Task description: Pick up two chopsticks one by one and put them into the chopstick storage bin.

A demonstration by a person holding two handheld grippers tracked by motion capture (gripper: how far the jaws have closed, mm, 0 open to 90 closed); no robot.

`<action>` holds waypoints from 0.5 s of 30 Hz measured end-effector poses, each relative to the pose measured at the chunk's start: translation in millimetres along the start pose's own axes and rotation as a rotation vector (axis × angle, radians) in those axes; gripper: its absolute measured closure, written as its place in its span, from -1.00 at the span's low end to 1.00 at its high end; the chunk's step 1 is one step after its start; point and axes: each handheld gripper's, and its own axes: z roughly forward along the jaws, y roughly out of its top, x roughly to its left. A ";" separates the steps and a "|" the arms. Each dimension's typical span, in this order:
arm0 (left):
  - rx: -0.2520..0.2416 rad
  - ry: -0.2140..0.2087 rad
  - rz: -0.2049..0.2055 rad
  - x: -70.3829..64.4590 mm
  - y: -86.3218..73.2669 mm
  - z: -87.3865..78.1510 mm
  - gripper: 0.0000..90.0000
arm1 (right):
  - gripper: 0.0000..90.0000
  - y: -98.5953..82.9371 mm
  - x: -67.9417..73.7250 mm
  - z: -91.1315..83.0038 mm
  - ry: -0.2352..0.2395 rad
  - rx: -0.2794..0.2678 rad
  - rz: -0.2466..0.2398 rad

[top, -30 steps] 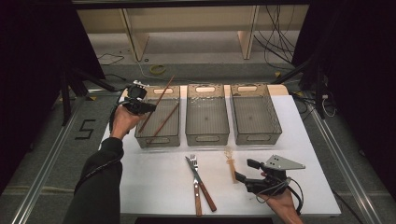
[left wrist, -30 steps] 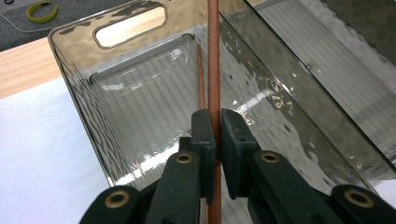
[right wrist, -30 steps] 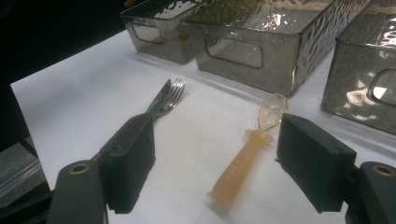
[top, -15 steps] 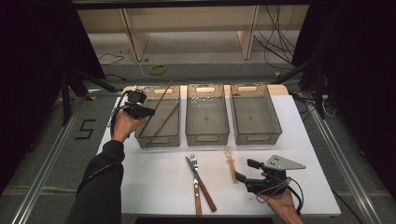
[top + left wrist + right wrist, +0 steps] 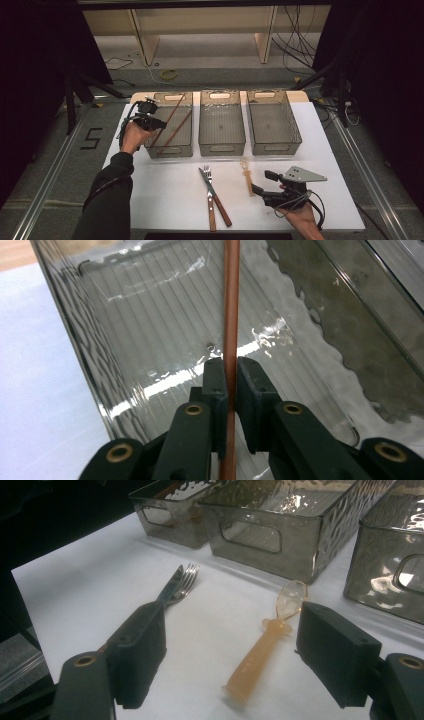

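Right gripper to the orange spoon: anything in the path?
Nothing visible. The right gripper is open, its fingers flanking the translucent orange plastic spoon lying on the white table. The wooden-handled knife and fork lie off to its left, clear of the approach.

Overhead light: table (image 5: pixel 165 200) bright, surroundings dark. Glare on bin (image 5: pixel 165 320) walls. Near jaws blurred; soft, short shadows.
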 end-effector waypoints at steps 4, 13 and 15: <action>-0.007 0.010 -0.017 0.9 1.4 -3.0 0.58 | -0.36 0.1 0.1 -0.1 -0.001 -0.001 0.000; -0.048 -0.012 -0.020 -2.5 3.3 -21.1 0.04 | -0.36 0.0 0.3 0.3 -0.001 0.002 0.000; -0.074 -0.027 -0.026 -5.5 2.0 -26.3 -0.03 | -0.36 0.6 0.3 0.4 -0.003 0.006 0.001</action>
